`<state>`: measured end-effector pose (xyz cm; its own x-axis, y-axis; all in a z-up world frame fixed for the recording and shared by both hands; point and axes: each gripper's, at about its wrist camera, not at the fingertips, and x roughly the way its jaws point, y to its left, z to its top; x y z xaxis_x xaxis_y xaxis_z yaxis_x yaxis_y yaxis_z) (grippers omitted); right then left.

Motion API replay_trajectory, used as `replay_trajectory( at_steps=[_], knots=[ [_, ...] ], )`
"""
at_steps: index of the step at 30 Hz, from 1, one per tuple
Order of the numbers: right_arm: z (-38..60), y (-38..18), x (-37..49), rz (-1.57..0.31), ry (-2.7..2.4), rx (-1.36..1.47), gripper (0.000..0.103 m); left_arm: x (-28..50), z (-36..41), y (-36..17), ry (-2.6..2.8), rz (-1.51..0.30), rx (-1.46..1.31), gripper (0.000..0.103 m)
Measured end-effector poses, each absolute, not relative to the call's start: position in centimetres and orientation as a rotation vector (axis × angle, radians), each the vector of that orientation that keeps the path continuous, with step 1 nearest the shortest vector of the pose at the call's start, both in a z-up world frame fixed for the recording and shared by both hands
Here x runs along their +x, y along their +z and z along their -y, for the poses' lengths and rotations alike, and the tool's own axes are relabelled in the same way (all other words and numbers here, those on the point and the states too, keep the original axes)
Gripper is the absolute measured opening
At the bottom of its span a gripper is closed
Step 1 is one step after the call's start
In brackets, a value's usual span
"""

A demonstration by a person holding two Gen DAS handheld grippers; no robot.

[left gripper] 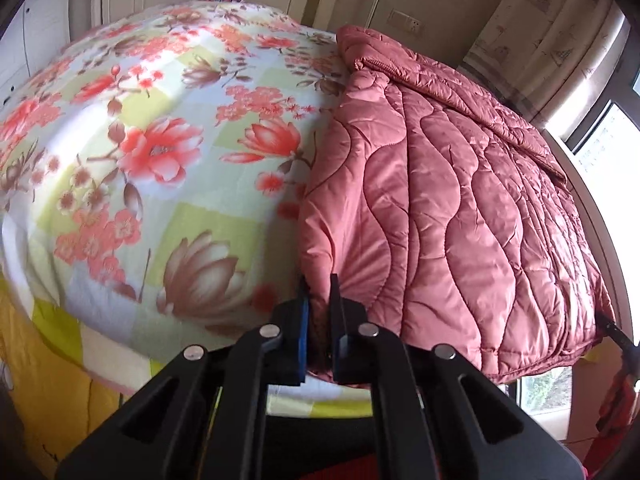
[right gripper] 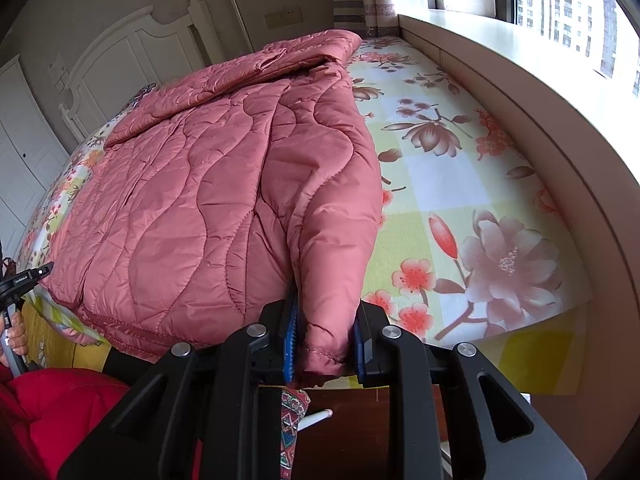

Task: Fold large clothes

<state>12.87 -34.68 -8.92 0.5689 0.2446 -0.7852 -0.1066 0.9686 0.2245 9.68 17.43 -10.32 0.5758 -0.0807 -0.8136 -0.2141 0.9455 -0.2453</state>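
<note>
Left gripper sits closest to its lens, black arms with blue pads, jaws pinched tight on the near hem corner of the coat; a thin fold of pink fabric is squeezed between the pads. Right gripper likewise fills the bottom of its view, jaws clamped on the coat's sleeve cuff, the padded cuff bulging out below the pads. Largest thing past them: bed with floral sheet in pink, green and white squares, running back to a white headboard. Coat is pink, quilted in wavy stitch lines, lying spread flat on the sheet, near edge hanging just over the foot of the bed, collar end toward the headboard. In the right view one sleeve lies folded along the coat's right side, bare sheet beside it up to a white sill under the window. Red padded garment shows at lower left of the right view, off the bed. A hand at that view's left edge grips the other tool's handle.
</note>
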Motion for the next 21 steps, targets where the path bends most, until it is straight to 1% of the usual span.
replay_trajectory(
  at_steps=[5,12,16,21],
  knots=[
    [35.3,-8.2,11.7,-0.936,0.186,0.181,0.022,8.6,-17.8,-9.9,0.053,-1.003,-0.359,0.007],
    [36.0,-6.9,9.8,-0.901,0.19,0.211,0.021,5.5,-18.1,-10.1,0.02,-1.008,-0.397,0.007],
    [36.2,-5.6,8.8,-0.856,0.207,0.23,0.02,4.3,-18.5,-9.2,-0.007,-0.961,-0.446,0.007],
    [36.1,-3.6,8.8,-0.796,0.242,0.255,0.017,4.1,-19.1,-6.9,-0.049,-0.894,-0.459,0.006]
  ],
)
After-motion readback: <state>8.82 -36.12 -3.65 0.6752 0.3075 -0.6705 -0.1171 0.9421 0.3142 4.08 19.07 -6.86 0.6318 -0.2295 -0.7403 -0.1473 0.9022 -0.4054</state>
